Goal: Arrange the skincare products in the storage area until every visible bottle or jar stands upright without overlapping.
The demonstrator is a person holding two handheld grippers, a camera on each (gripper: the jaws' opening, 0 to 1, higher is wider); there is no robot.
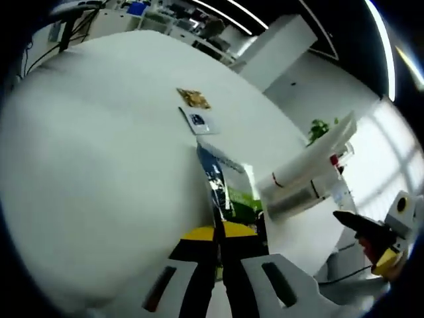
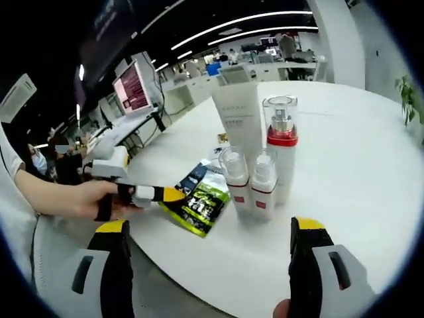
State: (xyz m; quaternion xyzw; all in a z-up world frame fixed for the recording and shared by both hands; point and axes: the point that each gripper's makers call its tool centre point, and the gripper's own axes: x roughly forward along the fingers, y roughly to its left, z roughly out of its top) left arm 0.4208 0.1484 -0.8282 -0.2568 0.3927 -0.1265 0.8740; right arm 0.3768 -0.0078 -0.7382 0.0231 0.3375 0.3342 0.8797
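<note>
right gripper view | right claw (image 2: pixel 209 265) wide | left claw (image 2: pixel 173 194) gripping flat sachet (image 2: pixel 199 202) | bottles (image 2: pixel 265 173) upright

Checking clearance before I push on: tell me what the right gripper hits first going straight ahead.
Likely the two small red-labelled bottles, standing between the open right gripper's jaws ahead of it; the tall pump bottle stands just behind. Depth is uncertain.

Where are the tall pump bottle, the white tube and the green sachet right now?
Tall pump bottle (image 2: pixel 281 156), right gripper view: white body.
White tube (image 2: pixel 240 119), right gripper view: middle of its front.
Green sachet (image 2: pixel 202 202), right gripper view: green printed face.
</note>
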